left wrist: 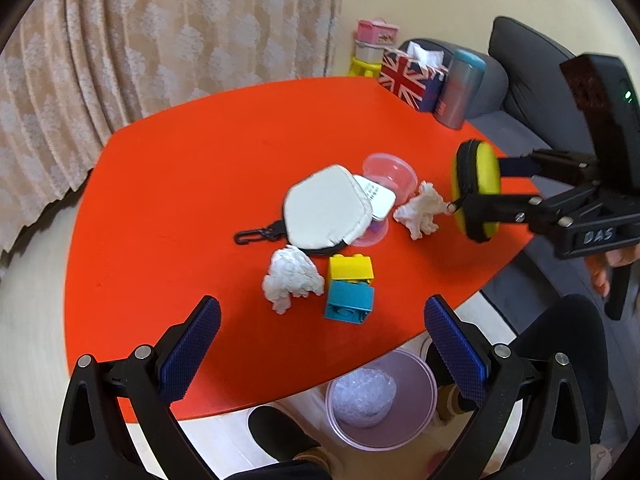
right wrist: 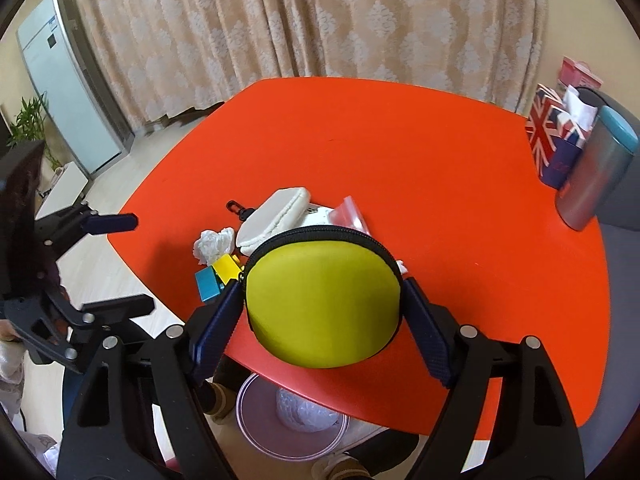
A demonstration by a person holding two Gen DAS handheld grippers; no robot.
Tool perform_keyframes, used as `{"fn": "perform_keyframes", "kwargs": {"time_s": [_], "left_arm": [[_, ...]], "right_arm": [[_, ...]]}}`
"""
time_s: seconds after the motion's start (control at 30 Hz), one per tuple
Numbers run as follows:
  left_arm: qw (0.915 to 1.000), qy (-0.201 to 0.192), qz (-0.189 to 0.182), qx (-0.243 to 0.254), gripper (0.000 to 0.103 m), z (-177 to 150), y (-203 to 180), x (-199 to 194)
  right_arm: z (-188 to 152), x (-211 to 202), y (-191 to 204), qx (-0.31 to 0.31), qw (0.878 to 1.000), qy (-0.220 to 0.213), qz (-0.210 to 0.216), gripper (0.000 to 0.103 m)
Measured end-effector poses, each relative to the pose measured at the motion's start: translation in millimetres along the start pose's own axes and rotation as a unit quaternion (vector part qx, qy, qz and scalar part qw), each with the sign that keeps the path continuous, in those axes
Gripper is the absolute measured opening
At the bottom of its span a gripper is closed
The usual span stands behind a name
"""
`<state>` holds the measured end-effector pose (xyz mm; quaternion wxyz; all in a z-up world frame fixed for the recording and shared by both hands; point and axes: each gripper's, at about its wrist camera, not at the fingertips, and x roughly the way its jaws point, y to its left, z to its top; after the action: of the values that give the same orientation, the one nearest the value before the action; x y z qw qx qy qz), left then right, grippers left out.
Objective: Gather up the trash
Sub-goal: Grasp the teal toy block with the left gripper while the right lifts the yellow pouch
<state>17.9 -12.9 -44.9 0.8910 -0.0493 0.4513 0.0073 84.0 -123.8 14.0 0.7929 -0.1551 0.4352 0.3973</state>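
The right gripper (right wrist: 322, 312) is reaching in level from the right side of the red surface (left wrist: 192, 184), its fingers (right wrist: 216, 332) clamping a round yellow zip pouch (right wrist: 324, 300) by its flat faces and holding it in the air above the surface's right edge. From the left wrist view the pouch (left wrist: 476, 190) is standing on edge, just beside a crumpled white tissue (left wrist: 418, 214) without clearly touching it.

The left gripper (left wrist: 322, 344) is hovering above the near edge of the surface, tilting downward, with its blue ribbed fingers (left wrist: 192, 352) standing wide apart and holding nothing.

A second crumpled tissue (left wrist: 292, 278) is lying near the middle of the surface, just left of a yellow toy block (left wrist: 350, 268) that is sitting on a teal block (left wrist: 348, 302). Behind them a white pouch with a black clip (left wrist: 328, 212) is resting partly over a white card (left wrist: 376, 198) and a clear plastic cup (left wrist: 390, 172) lying on its side.

On the floor below the near edge, a pink-rimmed clear bin (left wrist: 380, 400) is already holding a wad of clear plastic (left wrist: 364, 398). At the far right corner a Union Jack tissue box (left wrist: 412, 80) and a grey canister with a teal lid (left wrist: 460, 88) are standing side by side.
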Motion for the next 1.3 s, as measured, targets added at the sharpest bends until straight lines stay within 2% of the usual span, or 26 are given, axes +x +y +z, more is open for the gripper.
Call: {"fn": "perform_keyframes", "kwargs": {"time_s": [0.27, 0.47, 0.57, 0.77, 0.83, 0.9, 1.3], "left_arm": [[0.9993, 0.031, -0.018, 0.007, 0.097, -5, -1, 28], [0.9988, 0.038, -0.029, 0.006, 0.097, -5, -1, 40], [0.9984, 0.043, -0.037, 0.004, 0.087, -3, -2, 46], [0.9972, 0.054, -0.052, -0.001, 0.057, -2, -2, 55], [0.9967, 0.059, -0.055, -0.001, 0.043, -2, -2, 57], [0.9966, 0.061, -0.056, -0.001, 0.035, -2, -2, 57], [0.9976, 0.041, -0.056, 0.000, 0.033, -2, -5, 38]], "right_arm": [[-8, -3, -6, 0.009, 1.000, -0.001, -0.002, 0.079], [-10, 0, -9, 0.013, 1.000, 0.002, -0.001, 0.079], [-11, 1, -10, 0.014, 1.000, 0.004, -0.001, 0.079], [-11, 2, -11, 0.015, 1.000, 0.006, -0.001, 0.079], [-12, 3, -11, 0.015, 1.000, 0.006, -0.001, 0.079], [-11, 3, -11, 0.015, 1.000, 0.006, -0.001, 0.079], [-17, -2, -9, 0.015, 1.000, -0.001, -0.004, 0.079]]}}
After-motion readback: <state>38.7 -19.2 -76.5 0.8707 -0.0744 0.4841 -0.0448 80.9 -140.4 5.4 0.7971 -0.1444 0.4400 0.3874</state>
